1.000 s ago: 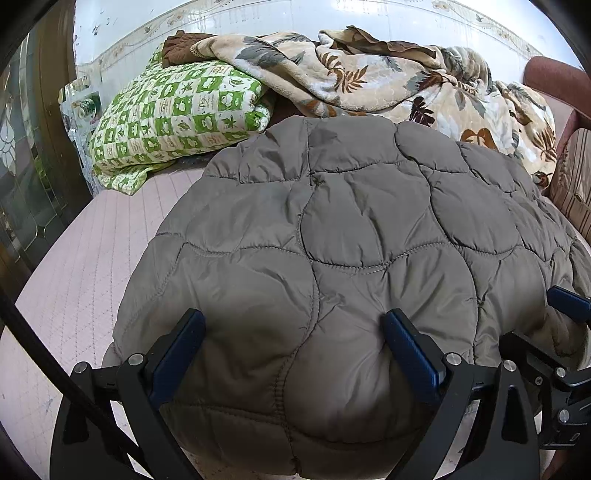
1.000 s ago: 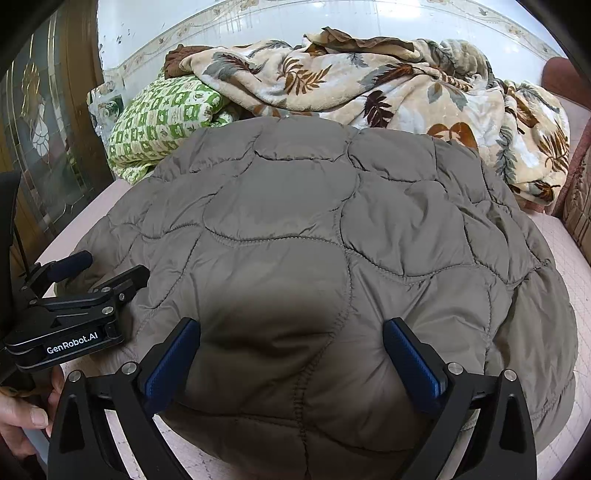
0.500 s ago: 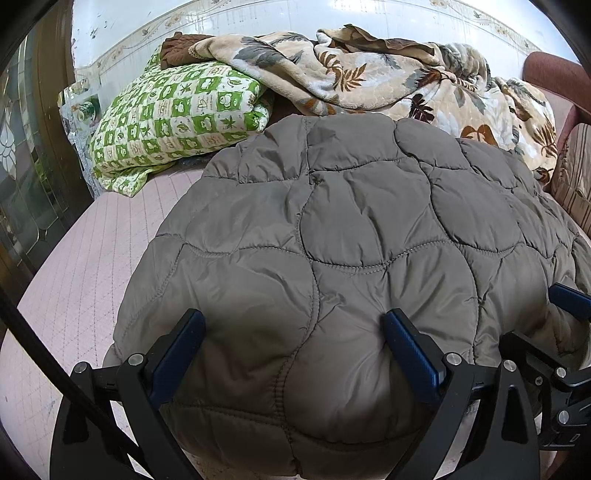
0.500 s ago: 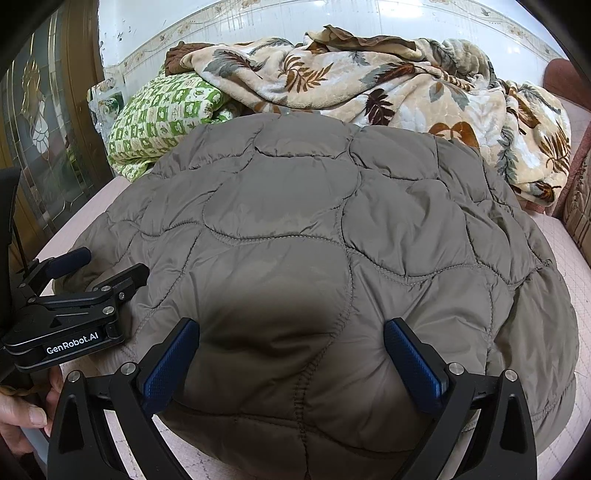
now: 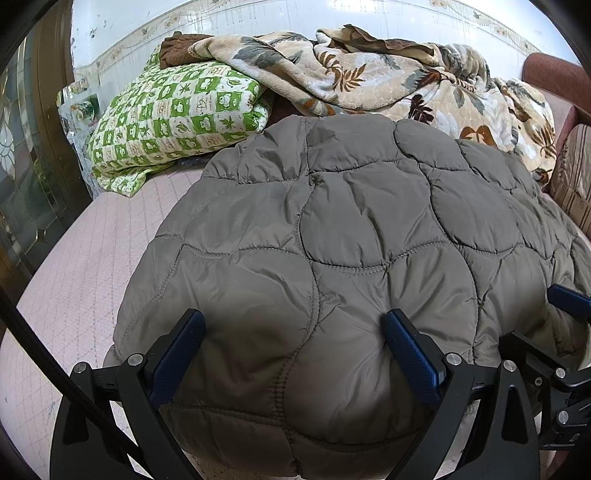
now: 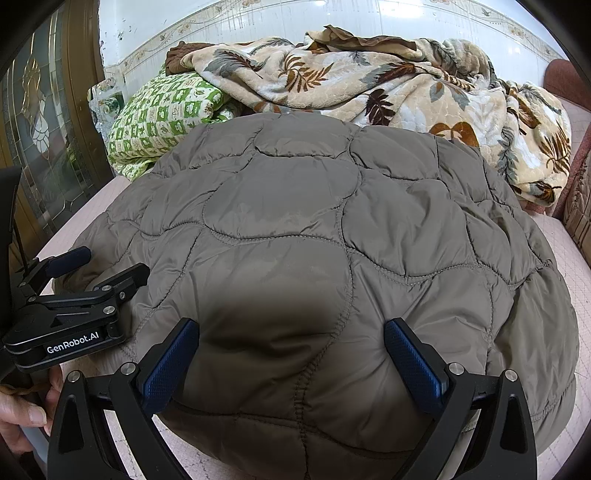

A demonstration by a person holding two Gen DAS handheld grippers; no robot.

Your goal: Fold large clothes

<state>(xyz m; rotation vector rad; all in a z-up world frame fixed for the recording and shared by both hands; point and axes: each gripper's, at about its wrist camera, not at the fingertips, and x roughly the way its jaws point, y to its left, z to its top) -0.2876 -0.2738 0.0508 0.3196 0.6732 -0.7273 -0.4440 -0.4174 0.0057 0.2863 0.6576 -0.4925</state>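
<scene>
- While spread wide at bottom of frame, left gripper [image 5: 293, 354] and right gripper [image 6: 290, 356] straddling near edge of quilted jacket [image 5: 351, 240], gripping nothing.
- Filling frame centre on pink bed [image 5: 74, 266].

A pink quilted bed [image 5: 85, 273] is seen underneath. A green-and-white checked quilt [image 5: 177, 118], folded, is laid at the far left of the bed. A beige leaf-print blanket [image 5: 388, 81] is heaped along the far side, partly over the quilt. A white tiled wall [image 6: 258, 18] is seen behind. A glazed wooden door [image 6: 40, 122] is placed at left.
</scene>
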